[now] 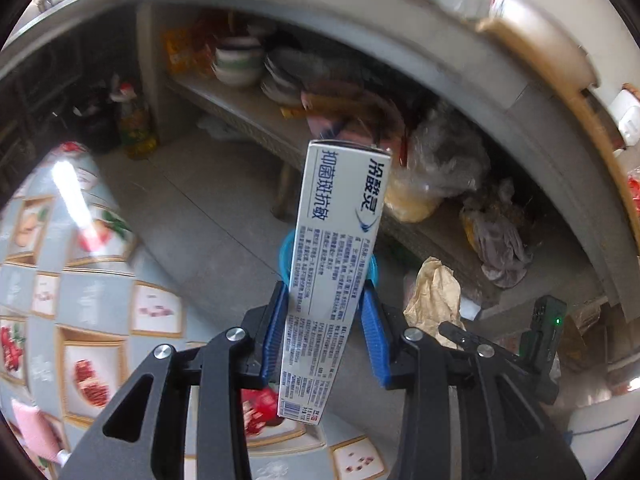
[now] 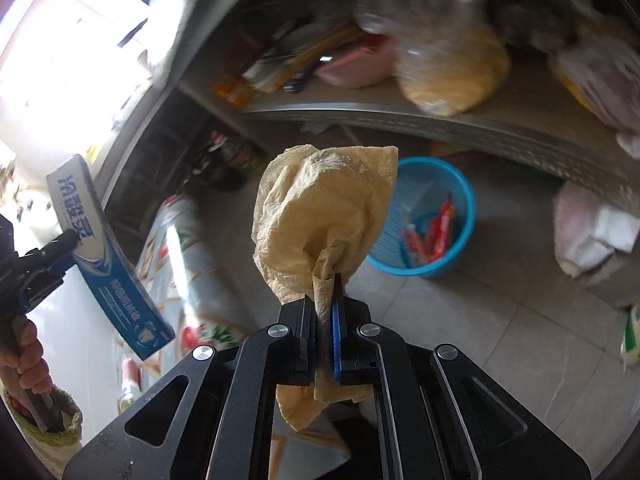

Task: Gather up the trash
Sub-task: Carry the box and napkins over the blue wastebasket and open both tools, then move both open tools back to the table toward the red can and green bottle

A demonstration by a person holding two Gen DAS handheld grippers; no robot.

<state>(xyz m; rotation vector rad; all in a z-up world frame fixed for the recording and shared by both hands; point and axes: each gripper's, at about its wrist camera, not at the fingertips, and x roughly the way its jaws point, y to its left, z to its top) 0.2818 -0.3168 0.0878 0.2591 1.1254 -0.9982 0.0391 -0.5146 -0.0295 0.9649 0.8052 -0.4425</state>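
Observation:
My left gripper [image 1: 325, 296] is shut on a long white and blue toothpaste box [image 1: 332, 264], held upright in the air. The box also shows in the right wrist view [image 2: 100, 256], far left, gripped by the left gripper [image 2: 66, 248]. My right gripper [image 2: 324, 292] is shut on a crumpled tan paper napkin [image 2: 320, 216]; the napkin shows in the left wrist view [image 1: 434, 300] too. A blue plastic waste basket [image 2: 464, 216] with red wrappers inside stands on the floor beyond the napkin. In the left wrist view only its blue rim [image 1: 285, 256] peeks from behind the box.
A low concrete shelf [image 2: 460, 118] runs behind the basket, loaded with plastic bags [image 2: 452, 68], a pink tub [image 2: 356, 68] and bowls [image 1: 236, 64]. An oil bottle [image 1: 136, 128] stands on the tiled floor [image 2: 500, 340]. A patterned tablecloth [image 1: 80, 300] lies at the left.

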